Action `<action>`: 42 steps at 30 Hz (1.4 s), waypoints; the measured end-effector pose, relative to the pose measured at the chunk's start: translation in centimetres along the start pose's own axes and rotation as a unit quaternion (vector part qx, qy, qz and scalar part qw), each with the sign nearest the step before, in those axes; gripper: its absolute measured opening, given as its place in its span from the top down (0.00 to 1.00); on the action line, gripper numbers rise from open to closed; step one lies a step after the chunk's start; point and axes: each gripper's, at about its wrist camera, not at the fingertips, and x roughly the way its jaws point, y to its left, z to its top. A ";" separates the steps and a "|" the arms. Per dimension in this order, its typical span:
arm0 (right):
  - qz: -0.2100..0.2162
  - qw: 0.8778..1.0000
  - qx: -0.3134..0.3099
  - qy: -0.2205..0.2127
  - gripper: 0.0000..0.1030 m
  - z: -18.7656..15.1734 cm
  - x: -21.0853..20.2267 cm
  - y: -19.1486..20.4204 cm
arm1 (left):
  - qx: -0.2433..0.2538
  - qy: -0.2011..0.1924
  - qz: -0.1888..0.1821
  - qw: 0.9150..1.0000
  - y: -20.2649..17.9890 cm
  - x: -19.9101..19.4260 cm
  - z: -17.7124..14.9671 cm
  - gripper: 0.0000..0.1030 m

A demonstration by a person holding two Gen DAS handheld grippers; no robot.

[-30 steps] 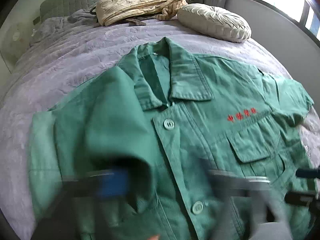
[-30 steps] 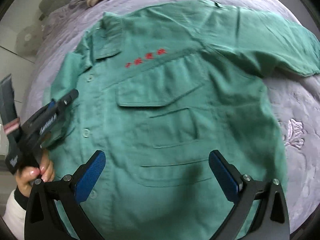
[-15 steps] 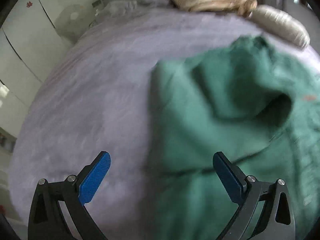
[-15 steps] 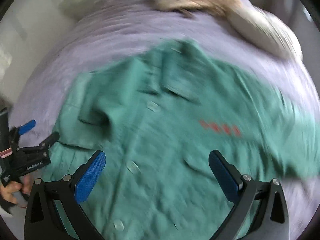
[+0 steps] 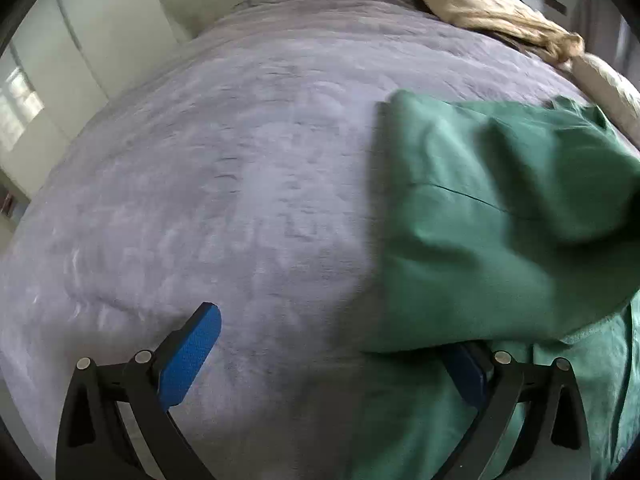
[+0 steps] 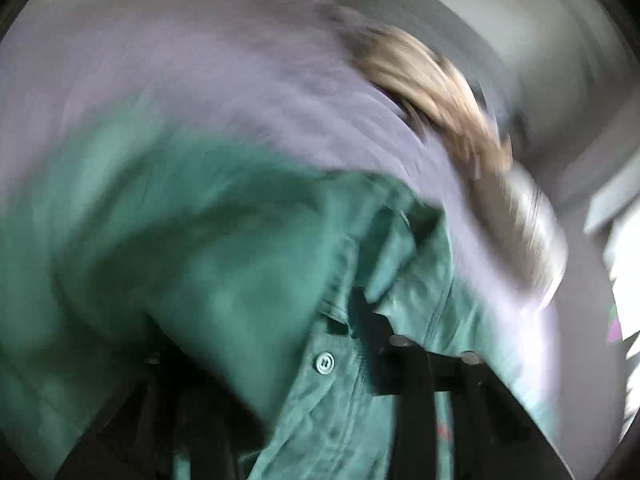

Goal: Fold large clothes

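From my left wrist camera, my left gripper point(image 5: 334, 354) has its jaws spread wide. The blue pad at seven o'clock hangs over bare bedspread point(image 5: 224, 184); the other pad, at five o'clock, is partly hidden under a fold of the green shirt point(image 5: 500, 216). Nothing is pinched between them. The shirt lies bunched on the lavender bedspread from three o'clock down to five o'clock. A beige garment point(image 5: 496, 16) sits at one o'clock near the headboard, with a pale cushion point(image 5: 608, 84) just beside it at two o'clock.

From my right wrist camera, everything is smeared by motion. My right gripper point(image 6: 280, 360) is closing its jaws, and the shirt point(image 6: 224, 280) is draped over and between the dark fingers from six to eight o'clock; whether the pads press the cloth I cannot tell. A shirt button point(image 6: 324, 362) shows at six o'clock. The beige garment point(image 6: 432, 92) streaks across one o'clock.
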 end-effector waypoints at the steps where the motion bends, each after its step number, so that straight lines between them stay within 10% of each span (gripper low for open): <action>1: 0.048 0.994 0.097 0.005 0.64 -0.2 -0.2 -3.4 | -0.002 -0.004 0.000 1.000 0.3 0.0 -0.1 0.00; 5: 0.204 0.910 0.358 0.048 0.50 -4.8 1.7 -11.4 | 0.002 -0.005 -0.021 1.000 0.8 0.1 0.3 0.00; 9: 0.340 0.774 0.525 0.093 0.47 -11.3 5.1 -13.5 | 0.010 -0.002 -0.022 1.000 0.5 0.2 0.4 0.00; 13: 0.406 0.669 0.619 0.071 0.42 -15.3 5.8 -14.1 | 0.003 -0.008 -0.030 1.000 1.3 -0.3 0.3 0.00; 16: 0.444 0.556 0.701 0.050 0.40 -18.6 6.8 -15.3 | 0.005 -0.001 -0.037 0.999 1.3 -0.2 0.5 0.00; 18: 0.451 0.516 0.727 0.039 0.38 -19.7 6.8 -15.7 | 0.010 0.008 -0.051 0.999 1.6 -0.6 0.6 0.00; 21: 0.435 0.539 0.720 0.035 0.37 -19.8 6.2 -17.4 | 0.045 0.017 -0.078 0.996 2.4 -2.5 0.1 0.00; 27: 0.347 0.679 0.644 0.065 0.32 -17.9 3.1 -19.6 | 0.046 0.021 -0.138 0.989 4.9 -5.5 2.4 0.00; 31: 0.400 0.713 0.571 0.074 0.32 -16.9 1.0 -16.1 | 0.038 0.032 -0.186 0.981 4.2 -1.9 7.7 0.00; 39: 0.530 0.672 0.491 0.166 0.32 -12.1 3.4 2.2 | 0.062 0.094 -0.206 0.972 -1.9 6.8 14.0 0.00; 42: 0.539 0.657 0.498 0.171 0.32 -11.4 4.0 5.8 | 0.067 0.109 -0.213 0.969 -2.5 7.6 14.0 0.22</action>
